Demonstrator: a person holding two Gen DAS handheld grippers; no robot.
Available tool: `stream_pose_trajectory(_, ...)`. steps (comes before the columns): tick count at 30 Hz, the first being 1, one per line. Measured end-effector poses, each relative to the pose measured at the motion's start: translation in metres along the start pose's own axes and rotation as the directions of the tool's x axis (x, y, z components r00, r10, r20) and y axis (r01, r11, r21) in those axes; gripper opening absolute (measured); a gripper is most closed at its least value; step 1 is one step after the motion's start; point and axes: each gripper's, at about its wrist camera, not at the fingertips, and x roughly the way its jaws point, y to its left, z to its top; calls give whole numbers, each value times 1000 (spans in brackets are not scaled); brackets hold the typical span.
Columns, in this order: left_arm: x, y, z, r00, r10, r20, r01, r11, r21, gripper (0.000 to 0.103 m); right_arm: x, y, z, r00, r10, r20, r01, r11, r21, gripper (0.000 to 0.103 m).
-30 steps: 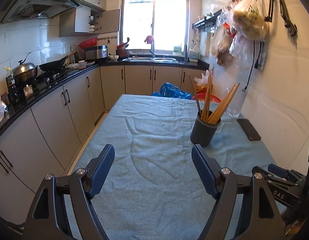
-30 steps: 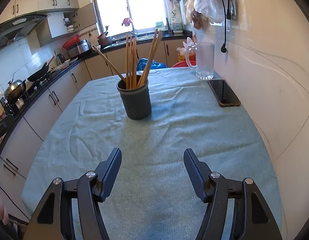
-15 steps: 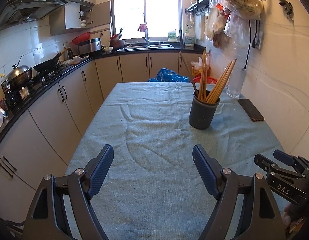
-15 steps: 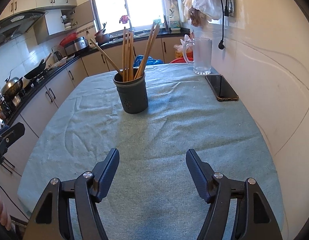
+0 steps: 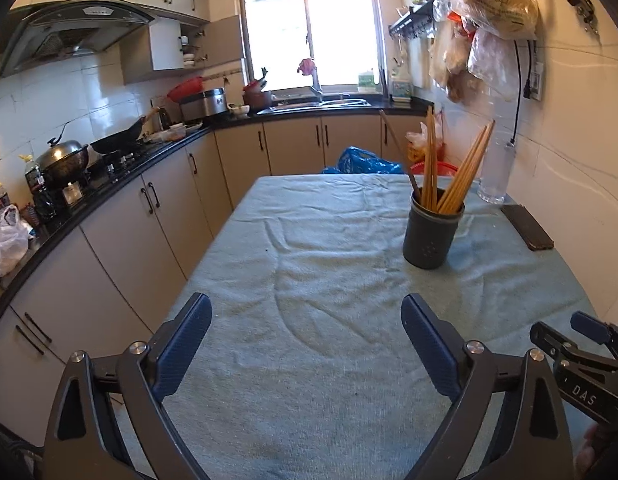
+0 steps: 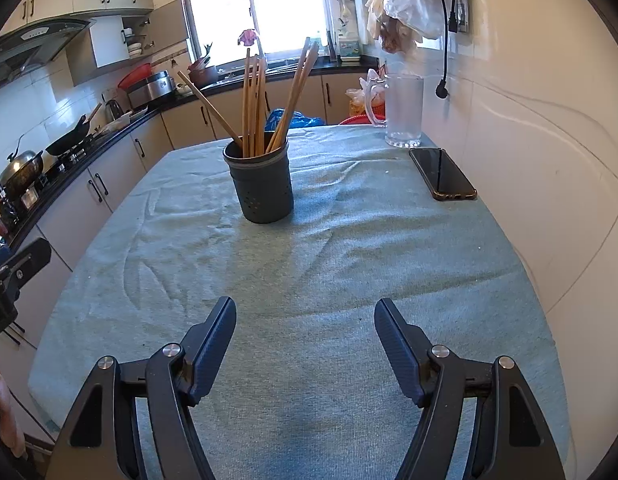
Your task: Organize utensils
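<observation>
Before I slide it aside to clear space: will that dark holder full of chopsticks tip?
Possibly. The holder is tall and narrow, and the long chopsticks lean outward, so it looks top-heavy. The wrinkled cloth may snag its base; push low.

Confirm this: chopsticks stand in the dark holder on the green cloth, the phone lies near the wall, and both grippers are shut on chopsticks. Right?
Not quite. Left gripper and right gripper are open and hold nothing, as each wrist view shows. Chopsticks, holder, cloth and phone are as stated.

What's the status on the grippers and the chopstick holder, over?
Left gripper open, jaws just widened, nothing between. Right gripper open, empty. Chopsticks upright in grey holder on the towel. Path clear; phone off to the side.
</observation>
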Motion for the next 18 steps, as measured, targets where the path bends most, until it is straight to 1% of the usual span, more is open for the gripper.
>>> stream_pose_trajectory(3,-2,2,0,1000,-1,20,1,1000,-13,95,0,0,0,1000,0,0,0,1000,0,76)
stream_pose_trajectory(7,-7,4,0,998,27,56,-25,999,-24,95,0,2,-1,1000,-2,2,2,1000,-7,76)
stream_pose_trajectory(12,-8,3,1,997,41,67,-39,999,-27,96,0,4,-2,1000,-8,10,8,1000,-17,77)
stream_pose_trajectory(18,-11,2,1,994,60,94,-58,998,-26,100,-1,5,-2,1000,-19,20,19,1000,-18,78)
